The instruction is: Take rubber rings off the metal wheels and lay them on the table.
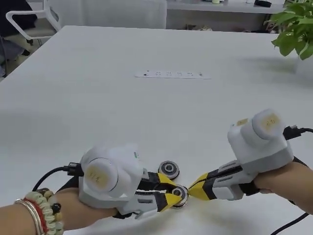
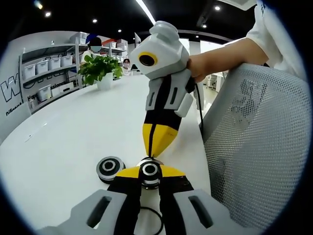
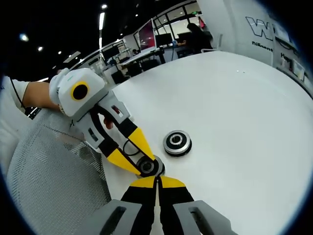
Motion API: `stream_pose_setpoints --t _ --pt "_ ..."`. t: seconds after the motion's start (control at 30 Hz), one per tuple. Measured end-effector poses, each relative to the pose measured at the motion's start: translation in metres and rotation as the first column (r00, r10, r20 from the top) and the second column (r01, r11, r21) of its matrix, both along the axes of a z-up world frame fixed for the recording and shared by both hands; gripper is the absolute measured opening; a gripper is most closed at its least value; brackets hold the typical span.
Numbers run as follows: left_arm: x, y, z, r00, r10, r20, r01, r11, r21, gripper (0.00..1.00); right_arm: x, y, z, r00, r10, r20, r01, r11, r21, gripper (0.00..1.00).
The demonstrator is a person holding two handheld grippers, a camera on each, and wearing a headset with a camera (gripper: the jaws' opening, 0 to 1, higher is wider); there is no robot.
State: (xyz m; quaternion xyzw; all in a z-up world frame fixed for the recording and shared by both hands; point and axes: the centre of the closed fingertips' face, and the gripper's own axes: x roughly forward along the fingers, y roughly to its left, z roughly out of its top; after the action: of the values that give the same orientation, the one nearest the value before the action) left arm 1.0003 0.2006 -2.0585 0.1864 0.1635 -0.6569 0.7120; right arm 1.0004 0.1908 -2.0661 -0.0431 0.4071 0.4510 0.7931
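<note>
Head view, lower centre: left claw (image 1: 172,195) clamps a wheel (image 1: 180,193) steady, likely so the clenched right claw (image 1: 191,192) can strip it

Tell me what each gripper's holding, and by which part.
Left gripper clamps one wheel across its rim, a jaw on each side. Right gripper is shut at that wheel's edge; whether it pinches anything cannot be told. The other wheel lies free.
</note>
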Motion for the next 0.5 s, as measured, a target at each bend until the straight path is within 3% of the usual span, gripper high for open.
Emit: stream_pose_setpoints --t 0.03,0.1,0.3,0.33,0.37,0.4,0.43,0.47,0.5 --pt "0.0 0.0 0.0 1.0 -0.005 0.015 0.005 1.0 0.011 0.08 0.0 0.0 0.0 1.0 0.001 0.002 -0.001 1.0 0.003 0.0" --pt "0.0 0.0 0.0 1.0 -0.003 0.015 0.002 1.0 0.017 0.08 0.001 0.002 0.002 1.0 -0.016 -0.01 0.016 1.0 0.026 0.0" --pt "0.0 0.0 0.0 1.0 -0.01 0.019 0.009 1.0 0.019 0.08 0.001 0.005 0.004 1.0 -0.009 -0.005 0.009 1.0 0.026 0.0" --pt "0.0 0.0 0.0 1.0 -0.011 0.023 0.011 1.0 0.021 0.08 -0.003 0.018 0.015 0.999 0.033 0.004 -0.033 0.993 0.114 0.0" --pt "0.0 0.0 0.0 1.0 -0.012 0.025 0.011 1.0 0.021 0.08 -0.006 0.032 0.035 0.999 0.006 -0.033 0.002 0.968 0.253 0.0" --pt "0.0 -0.001 0.0 1.0 -0.011 0.026 0.011 1.0 0.021 0.08 -0.002 0.037 0.048 0.999 -0.008 -0.042 0.021 0.95 0.311 0.0" --pt "0.0 -0.001 0.0 1.0 -0.011 0.026 0.01 1.0 0.021 0.08 -0.002 0.037 0.049 0.998 -0.027 -0.053 0.041 0.953 0.3 0.0" --pt "0.0 -0.001 0.0 1.0 -0.009 0.026 0.008 1.0 0.021 0.08 0.009 0.027 0.044 0.998 -0.034 0.059 0.022 0.983 0.18 0.0" --pt "0.0 -0.001 0.0 1.0 -0.007 0.025 0.007 1.0 0.02 0.08 0.012 0.025 0.042 0.993 -0.027 0.111 0.011 0.99 0.139 0.0"
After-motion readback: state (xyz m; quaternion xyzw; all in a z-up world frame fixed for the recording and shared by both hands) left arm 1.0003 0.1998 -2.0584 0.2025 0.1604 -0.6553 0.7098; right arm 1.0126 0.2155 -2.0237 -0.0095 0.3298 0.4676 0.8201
